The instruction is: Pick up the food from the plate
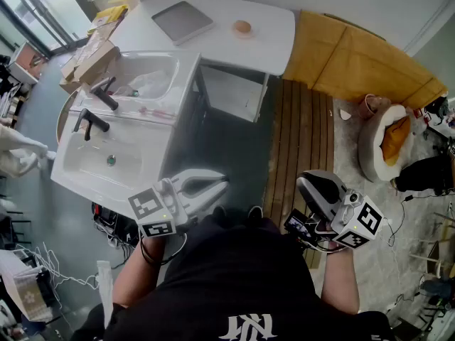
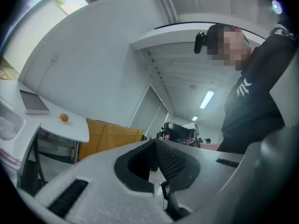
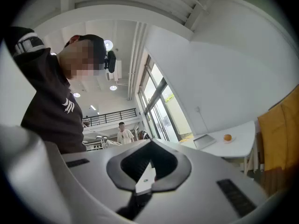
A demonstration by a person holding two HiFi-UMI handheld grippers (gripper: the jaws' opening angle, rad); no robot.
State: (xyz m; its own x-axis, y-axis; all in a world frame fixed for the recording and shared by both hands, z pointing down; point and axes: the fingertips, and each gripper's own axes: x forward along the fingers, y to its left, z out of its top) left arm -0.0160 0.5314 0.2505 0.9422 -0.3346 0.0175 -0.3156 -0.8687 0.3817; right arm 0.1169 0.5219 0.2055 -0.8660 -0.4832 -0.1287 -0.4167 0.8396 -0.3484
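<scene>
A small round orange piece of food [image 1: 242, 27] lies on a little plate [image 1: 249, 33] on the white table [image 1: 270, 45] at the far side of the room. It also shows small in the left gripper view as the food [image 2: 64, 118] and in the right gripper view as the food [image 3: 227, 137]. My left gripper [image 1: 225, 182] and right gripper [image 1: 301, 181] hang close to the person's body, well short of the table. Both point up and away. The left gripper [image 2: 154, 142] has its tips together with nothing between them, and so does the right gripper [image 3: 150, 142].
A flat grey tray [image 1: 183, 21] lies on the table left of the food. A white sink unit [image 1: 106, 155] with black taps stands at the left, with cardboard boxes [image 1: 89, 59] behind it. Yellow-brown boards [image 1: 355, 55], a pet bed [image 1: 384, 137] and cables lie at the right.
</scene>
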